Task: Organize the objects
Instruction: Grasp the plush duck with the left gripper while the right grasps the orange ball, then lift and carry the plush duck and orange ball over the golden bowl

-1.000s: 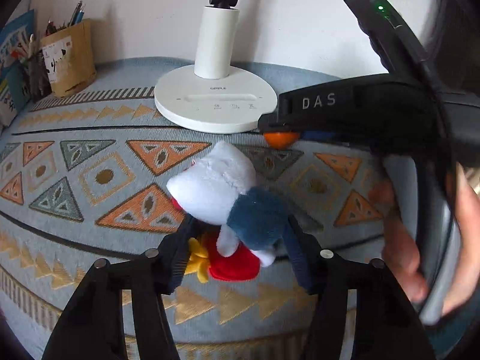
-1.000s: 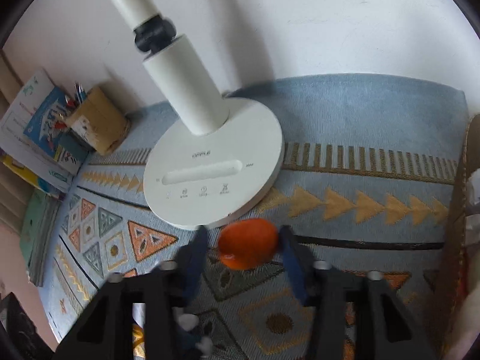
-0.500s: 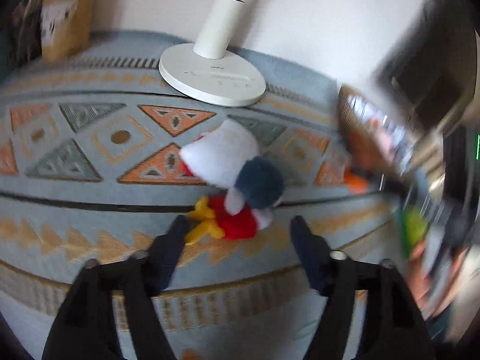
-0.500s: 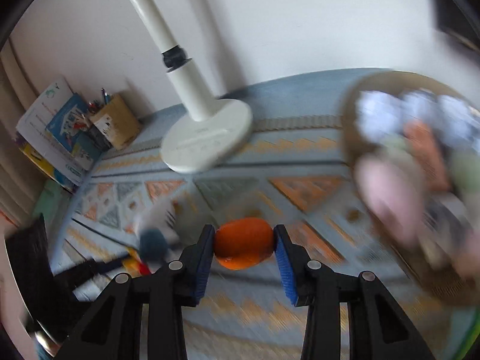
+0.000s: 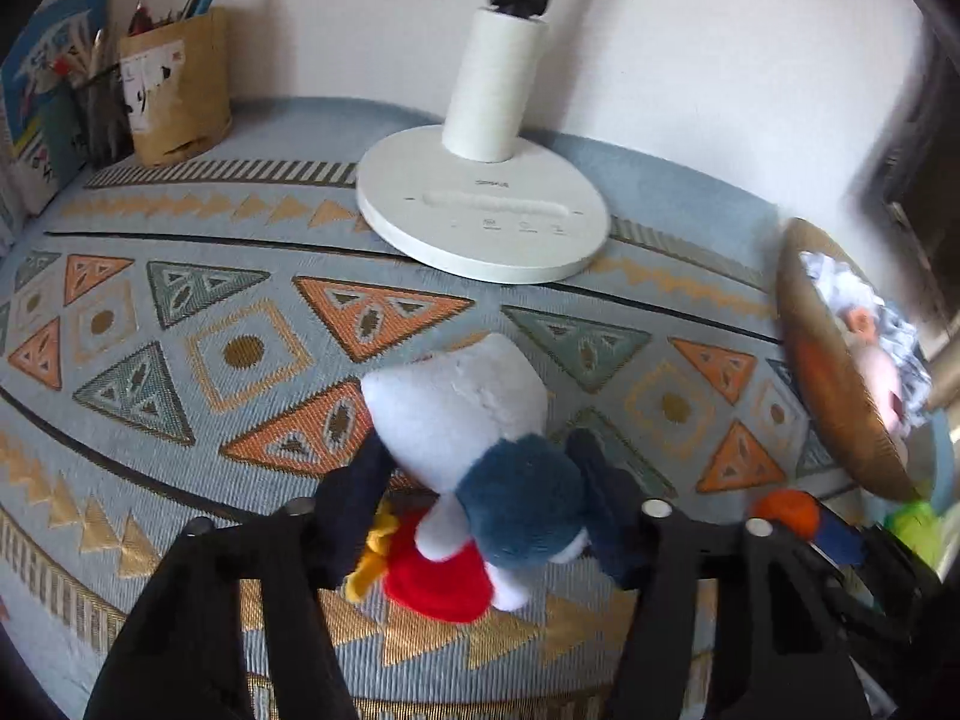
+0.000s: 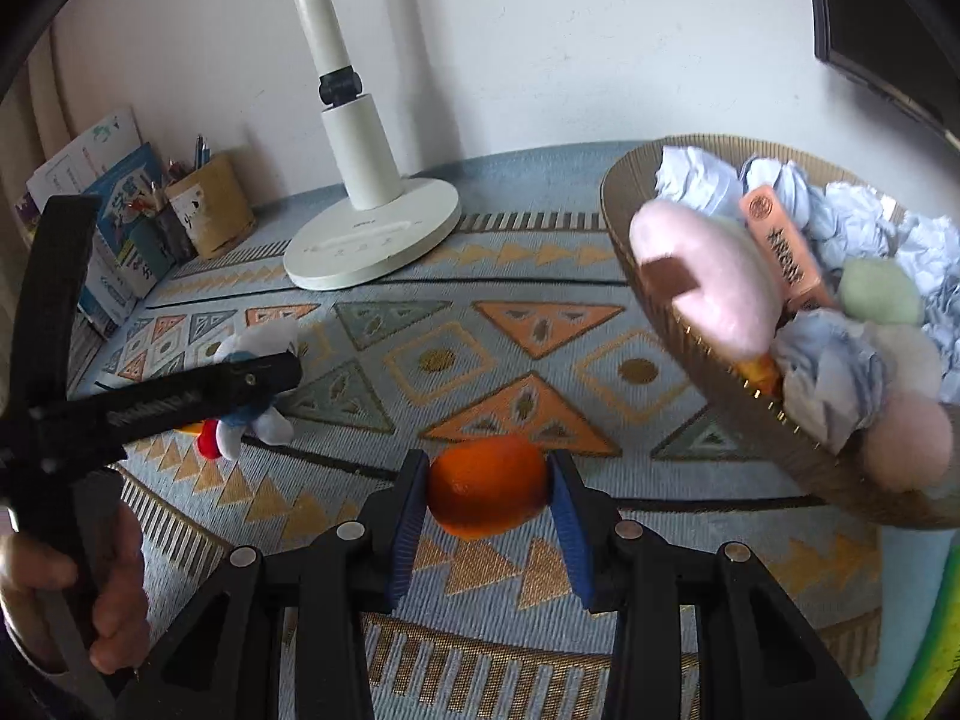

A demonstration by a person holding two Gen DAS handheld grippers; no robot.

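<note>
My right gripper [image 6: 487,495] is clamped on the orange [image 6: 486,485], low in the centre of the right wrist view, and it hangs above the patterned table [image 6: 480,312], near the brown basket [image 6: 708,372] at the right edge. The basket already holds crumpled paper, a pink plush piece and pale pom-poms, so I judge the orange goes there. The fruit looks firm and round with a smooth skin. The pads sit on its widest part, which is where I want them, since a round thing can squirt out if gripped off-centre.

My left gripper [image 5: 474,498] is at the lower centre of the left wrist view, and its jaws are closing around the plush toy [image 5: 480,450], which lies on the table between them with its white head toward the lamp [image 5: 486,222]. I cannot tell whether the pads press on it yet. The toy is surely light and soft. It will squash under the pads and may sag, so I would take it across the blue body, the thickest part, rather than by a thin white limb or the yellow feet.
</note>
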